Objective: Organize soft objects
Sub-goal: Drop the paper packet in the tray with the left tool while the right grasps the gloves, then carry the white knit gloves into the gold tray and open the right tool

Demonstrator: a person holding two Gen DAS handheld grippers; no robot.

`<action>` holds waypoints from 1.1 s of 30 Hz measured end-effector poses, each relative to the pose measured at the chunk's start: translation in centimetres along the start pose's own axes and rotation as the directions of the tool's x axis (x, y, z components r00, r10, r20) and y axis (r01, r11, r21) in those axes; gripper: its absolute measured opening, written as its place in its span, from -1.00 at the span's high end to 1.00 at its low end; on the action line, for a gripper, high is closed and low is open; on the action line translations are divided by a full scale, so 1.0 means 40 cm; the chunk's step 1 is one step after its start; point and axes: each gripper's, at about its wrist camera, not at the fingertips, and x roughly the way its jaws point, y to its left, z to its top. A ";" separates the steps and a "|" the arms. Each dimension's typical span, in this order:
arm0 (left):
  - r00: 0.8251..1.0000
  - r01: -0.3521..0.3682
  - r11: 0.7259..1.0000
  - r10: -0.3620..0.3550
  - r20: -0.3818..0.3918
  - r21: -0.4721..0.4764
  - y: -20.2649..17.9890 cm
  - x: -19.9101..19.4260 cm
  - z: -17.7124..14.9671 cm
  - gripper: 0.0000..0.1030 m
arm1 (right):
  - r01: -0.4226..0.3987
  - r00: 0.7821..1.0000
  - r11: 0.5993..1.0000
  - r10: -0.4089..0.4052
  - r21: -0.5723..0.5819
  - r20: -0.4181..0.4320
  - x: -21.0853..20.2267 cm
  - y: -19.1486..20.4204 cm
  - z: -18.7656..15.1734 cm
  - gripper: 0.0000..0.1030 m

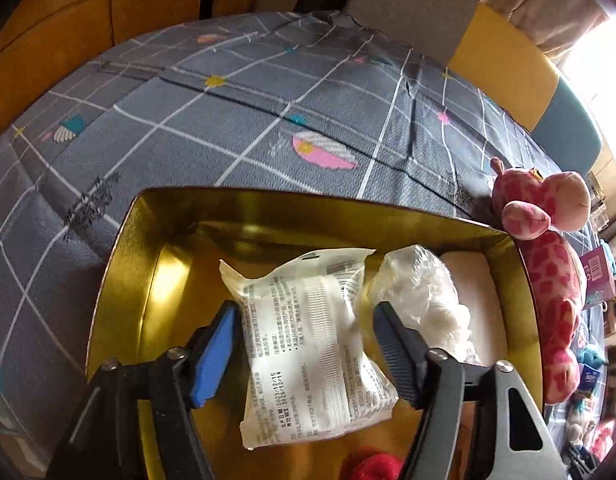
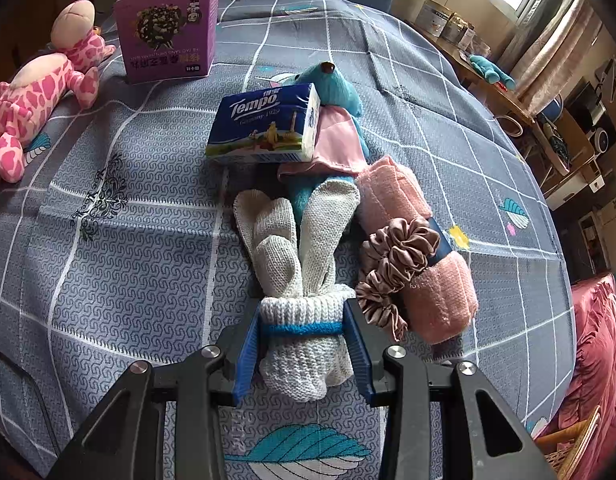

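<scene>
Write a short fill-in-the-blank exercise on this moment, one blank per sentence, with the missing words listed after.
1. The white printed packet lies inside the ____ box.
2. The right gripper is shut on the knitted ____.
3. The satin scrunchie rests against the rolled ____ towel.
4. The Tempo tissue pack leans on a ____ plush toy.

Missing words: gold; gloves; pink; blue

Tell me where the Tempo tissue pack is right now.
In the right wrist view, the Tempo pack sits mid-cloth, propped against the blue plush, just beyond the white gloves and right of the purple box.
</scene>
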 end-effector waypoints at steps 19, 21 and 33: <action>0.978 0.017 0.980 -0.057 0.199 0.196 -0.116 -0.287 -0.266 -0.45 | 0.017 1.000 1.000 -0.017 -0.022 0.009 -0.004 0.008 -0.003 0.24; 0.979 0.011 0.976 -0.055 0.199 0.216 -0.126 -0.296 -0.297 -0.45 | 0.019 1.000 1.000 -0.018 -0.023 0.010 -0.005 0.009 -0.003 0.26; 0.976 0.012 0.963 -0.070 0.206 0.270 -0.144 -0.329 -0.363 -0.45 | 0.017 0.999 0.999 -0.016 -0.029 0.028 -0.016 0.007 0.001 0.36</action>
